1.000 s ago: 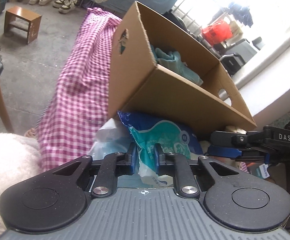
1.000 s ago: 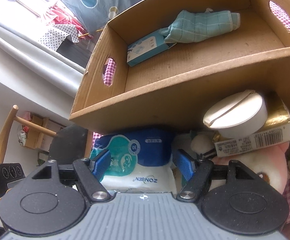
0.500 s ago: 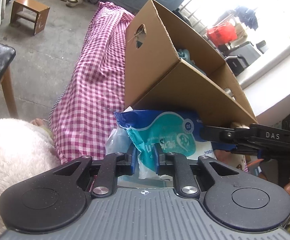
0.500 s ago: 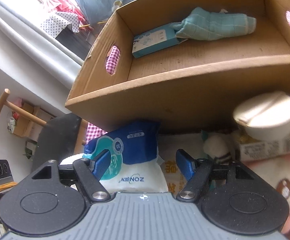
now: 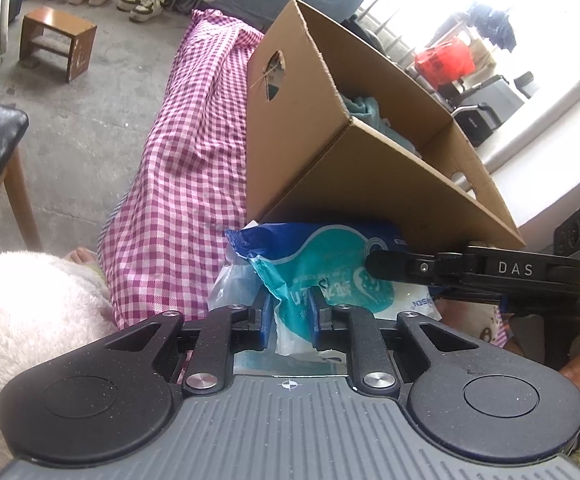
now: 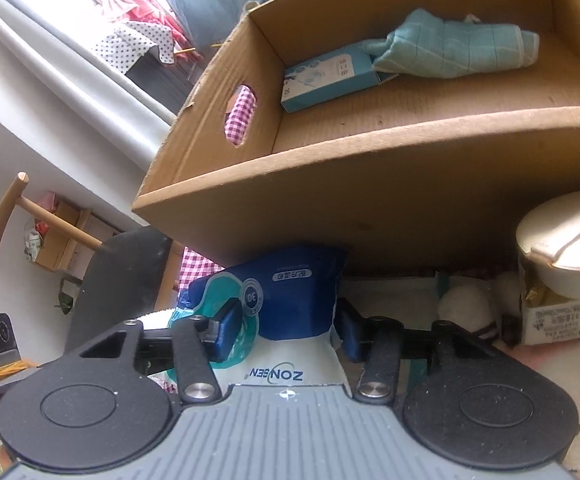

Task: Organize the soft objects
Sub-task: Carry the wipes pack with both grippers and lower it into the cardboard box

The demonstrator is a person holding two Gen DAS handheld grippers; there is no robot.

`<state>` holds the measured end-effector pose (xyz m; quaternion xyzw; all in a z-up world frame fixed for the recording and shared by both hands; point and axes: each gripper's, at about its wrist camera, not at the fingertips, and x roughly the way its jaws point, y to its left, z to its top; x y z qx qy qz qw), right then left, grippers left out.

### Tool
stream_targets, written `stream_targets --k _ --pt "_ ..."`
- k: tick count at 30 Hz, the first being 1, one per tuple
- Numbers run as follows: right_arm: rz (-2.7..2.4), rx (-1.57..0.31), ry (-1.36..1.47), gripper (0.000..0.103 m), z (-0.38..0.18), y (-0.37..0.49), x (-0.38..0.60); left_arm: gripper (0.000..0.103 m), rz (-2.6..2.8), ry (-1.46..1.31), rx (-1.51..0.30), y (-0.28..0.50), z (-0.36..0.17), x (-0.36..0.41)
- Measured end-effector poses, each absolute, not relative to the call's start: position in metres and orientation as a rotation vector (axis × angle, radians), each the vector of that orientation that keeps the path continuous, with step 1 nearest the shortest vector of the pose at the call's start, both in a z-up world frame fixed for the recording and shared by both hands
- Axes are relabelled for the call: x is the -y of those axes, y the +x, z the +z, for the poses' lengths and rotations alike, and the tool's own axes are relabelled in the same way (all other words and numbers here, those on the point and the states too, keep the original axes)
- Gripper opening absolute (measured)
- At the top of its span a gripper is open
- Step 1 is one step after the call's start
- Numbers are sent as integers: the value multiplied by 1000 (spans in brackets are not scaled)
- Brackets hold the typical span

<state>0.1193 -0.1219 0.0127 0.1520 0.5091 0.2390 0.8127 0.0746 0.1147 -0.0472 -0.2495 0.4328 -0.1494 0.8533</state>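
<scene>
The blue-and-teal tissue pack (image 6: 290,300), printed "ZONSEN" with a round "30" badge, sits just in front of the cardboard box (image 6: 390,184), low against its near wall, above the pink checked cloth (image 5: 186,184). The left gripper (image 5: 289,312) pinches the pack's crumpled end, and the right gripper (image 6: 286,326), marked "DAS" on its side, clamps the pack's body. Inside the box, a teal cloth (image 6: 450,52) lies against a small teal carton (image 6: 330,78) at the far wall.

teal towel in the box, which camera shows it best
The right wrist view: it looks down into the cardboard box, where the teal towel lies fully visible, overlapping a small teal carton. The left wrist view shows only a corner of the towel over the box wall.
</scene>
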Motion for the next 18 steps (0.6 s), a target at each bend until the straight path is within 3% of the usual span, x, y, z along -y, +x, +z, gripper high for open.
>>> stream_targets --k 9,18 --pt "526 -1024 320 49 30 105 130 17 -305 -486 -896 68 -34 -102" --pt "606 -875 356 49 74 87 142 17 -269 -413 -763 50 14 -88"
